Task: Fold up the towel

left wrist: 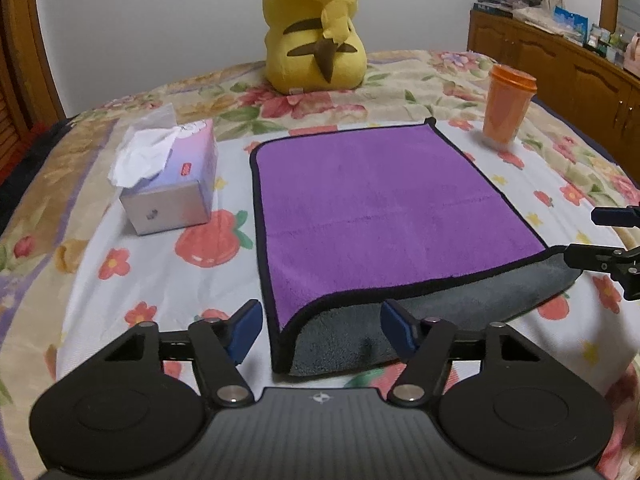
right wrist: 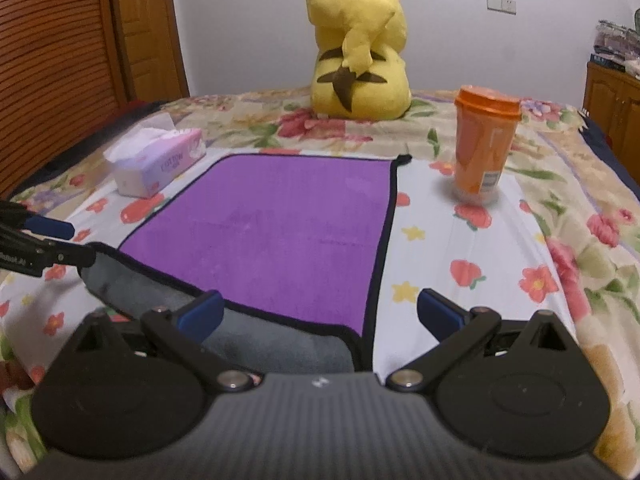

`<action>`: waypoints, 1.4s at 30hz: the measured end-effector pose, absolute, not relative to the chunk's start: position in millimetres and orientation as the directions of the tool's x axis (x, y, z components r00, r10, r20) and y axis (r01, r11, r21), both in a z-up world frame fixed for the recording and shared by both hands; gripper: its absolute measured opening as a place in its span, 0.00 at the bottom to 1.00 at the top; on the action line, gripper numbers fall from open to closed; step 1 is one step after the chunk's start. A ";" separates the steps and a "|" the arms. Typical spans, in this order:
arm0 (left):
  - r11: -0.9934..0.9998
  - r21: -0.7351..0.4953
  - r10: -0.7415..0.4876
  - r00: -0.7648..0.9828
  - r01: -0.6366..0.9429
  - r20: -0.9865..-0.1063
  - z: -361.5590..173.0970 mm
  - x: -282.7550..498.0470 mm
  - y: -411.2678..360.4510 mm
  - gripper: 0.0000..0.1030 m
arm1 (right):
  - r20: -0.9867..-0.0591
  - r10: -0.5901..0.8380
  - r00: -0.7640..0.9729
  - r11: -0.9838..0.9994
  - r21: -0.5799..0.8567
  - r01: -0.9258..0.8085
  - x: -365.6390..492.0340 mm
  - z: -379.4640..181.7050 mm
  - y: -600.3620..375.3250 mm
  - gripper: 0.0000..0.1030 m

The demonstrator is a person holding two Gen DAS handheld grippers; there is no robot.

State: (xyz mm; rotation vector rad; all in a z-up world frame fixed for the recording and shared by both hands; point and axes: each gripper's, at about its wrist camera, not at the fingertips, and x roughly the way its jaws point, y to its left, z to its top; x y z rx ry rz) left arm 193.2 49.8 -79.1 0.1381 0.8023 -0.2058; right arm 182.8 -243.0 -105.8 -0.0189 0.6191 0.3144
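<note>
A purple towel (left wrist: 376, 208) with black trim is spread flat at the centre of a floral bed (left wrist: 132, 264). Its near edge is turned over, so the grey underside is exposed along 6 o'clock. The left tool (left wrist: 322, 330) is seen low at 6 o'clock in the left wrist view, blue-padded fingers (left wrist: 248, 330) held wide apart, straddling the towel's near-left corner; nothing is clamped. The right tool (right wrist: 320, 314) is seen at 6 o'clock in the right wrist view, also spread apart, one finger over the grey flap, the other over bare sheet; whether the cloth is touched cannot be told. In the left view, the right tool is visible at 3 o'clock by the towel's near-right corner. A tissue box (left wrist: 168, 172) is placed at 9 o'clock of the towel, an orange lidded cup (left wrist: 506, 106) at 2 o'clock, a yellow plush toy (left wrist: 316, 28) at 12 o'clock, back turned. A wooden cabinet (left wrist: 560, 64) is seen at far right.
</note>
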 end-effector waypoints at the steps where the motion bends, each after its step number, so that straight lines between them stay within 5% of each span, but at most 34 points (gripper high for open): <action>1: 0.971 0.043 -0.132 0.674 0.236 -0.727 -80.7 194.2 50.1 0.67 | -0.580 0.285 0.764 0.952 0.078 -0.295 183.6 -107.2 -243.1 1.00; 5: 0.970 0.027 -0.143 0.659 0.241 -0.739 -86.8 196.7 52.6 0.64 | -0.601 0.285 0.747 0.951 0.083 -0.297 186.7 -112.7 -243.8 0.99; 8: 0.970 0.006 -0.156 0.637 0.244 -0.755 -91.4 198.4 53.7 0.59 | -0.620 0.295 0.727 0.948 0.098 -0.302 189.3 -116.1 -243.9 0.87; 19: 0.975 0.000 -0.133 0.580 0.223 -0.803 -106.2 201.5 56.2 0.44 | -0.680 0.336 0.652 0.935 0.159 -0.317 197.4 -126.1 -245.9 0.84; 28: 0.976 -0.020 -0.142 0.561 0.218 -0.815 -111.0 201.8 56.4 0.40 | -0.689 0.387 0.613 0.918 0.223 -0.329 199.5 -126.3 -249.2 0.71; 32: 0.973 -0.033 -0.159 0.566 0.227 -0.809 -110.1 200.4 55.7 0.27 | -0.696 0.396 0.599 0.913 0.229 -0.337 201.5 -126.4 -249.6 0.61; 42: 0.972 -0.017 -0.152 0.575 0.232 -0.804 -108.3 199.3 53.1 0.25 | -0.707 0.383 0.594 0.916 0.211 -0.341 204.5 -129.9 -253.0 0.28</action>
